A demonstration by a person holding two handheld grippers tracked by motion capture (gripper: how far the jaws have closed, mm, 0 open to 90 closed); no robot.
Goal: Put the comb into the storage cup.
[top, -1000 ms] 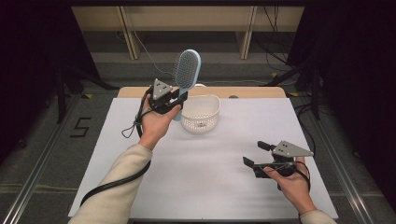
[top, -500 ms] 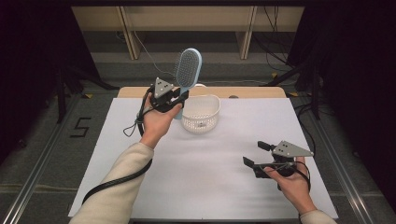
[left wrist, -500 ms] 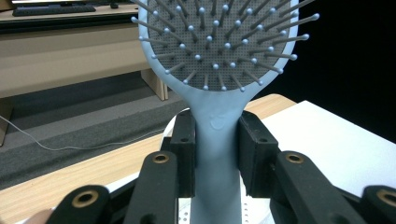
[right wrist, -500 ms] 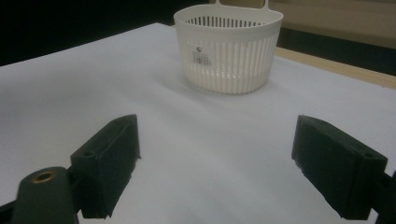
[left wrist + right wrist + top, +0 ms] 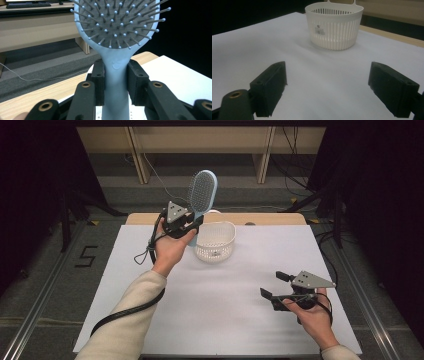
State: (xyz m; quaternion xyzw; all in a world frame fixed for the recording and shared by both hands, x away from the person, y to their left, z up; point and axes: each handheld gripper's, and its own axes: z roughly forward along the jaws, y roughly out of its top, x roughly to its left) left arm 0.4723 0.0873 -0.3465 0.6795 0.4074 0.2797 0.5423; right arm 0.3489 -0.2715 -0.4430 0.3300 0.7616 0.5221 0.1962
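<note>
A light blue hairbrush point(image 5: 202, 192) stands upright in the air at the table's far left, bristles facing the person. My left gripper point(image 5: 192, 223) is shut on its handle; in the left gripper view both pads press the blue handle point(image 5: 115, 82) below the bristled head. Just right of it a white slotted basket point(image 5: 215, 241) sits on the white table cover. Near the front right my right gripper point(image 5: 276, 284) is held just above the table, open, with nothing between its jaws. The right gripper view looks across the cover at the basket point(image 5: 334, 26).
The white cover point(image 5: 220, 310) spans the wooden table point(image 5: 270, 218), whose far edge shows behind the basket. Dark floor, cables and desk legs lie beyond. A black cable point(image 5: 125, 312) trails along the left sleeve.
</note>
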